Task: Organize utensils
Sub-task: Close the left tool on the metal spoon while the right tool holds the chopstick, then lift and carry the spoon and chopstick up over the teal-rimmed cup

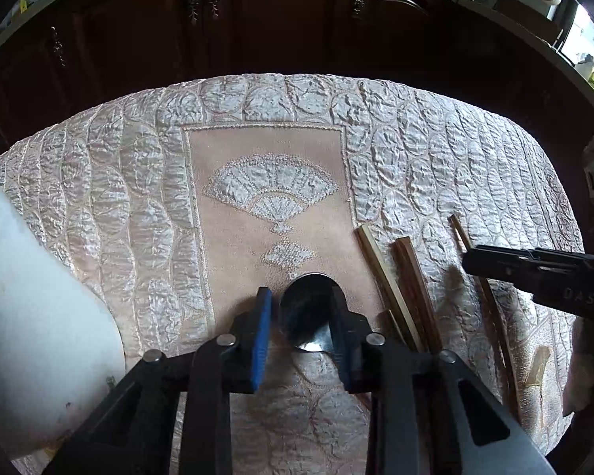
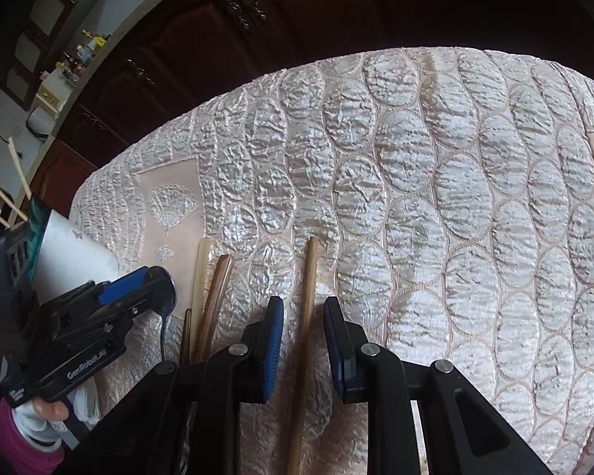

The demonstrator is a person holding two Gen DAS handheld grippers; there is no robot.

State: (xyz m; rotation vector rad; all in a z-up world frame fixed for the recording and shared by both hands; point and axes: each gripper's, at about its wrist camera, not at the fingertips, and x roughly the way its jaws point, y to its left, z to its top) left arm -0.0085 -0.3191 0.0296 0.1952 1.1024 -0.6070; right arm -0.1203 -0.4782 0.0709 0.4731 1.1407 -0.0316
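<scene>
Taking the fan motif [image 1: 268,194] on the quilted cloth [image 1: 435,166] as our landmark, we worked from its left. Left of the fan, a white paper sheet [image 1: 31,316] lay over the edge of the cloth. Just below the fan, our left hand-held gripper [image 1: 301,328] sat with the dark metal spoon [image 1: 307,312] between its blue pads [image 1: 262,332]; the bowl of the spoon pointed toward the fan, and we could not tell whether the pads actually pressed it. Right of the fan and just beside that gripper lay a small cluster of chopsticks: a pale chopstick [image 1: 388,285] and a brown pair [image 1: 415,289] next to it. Further right of the fan, a single brown chopstick [image 2: 305,340] lay alone on the cloth, running straight through the gap of our right hand-held gripper [image 2: 303,316]. Its fingers stood apart on either side of the stick, not touching it. Behind the fan rose the dark wooden cabinets [image 1: 277,19].
</scene>
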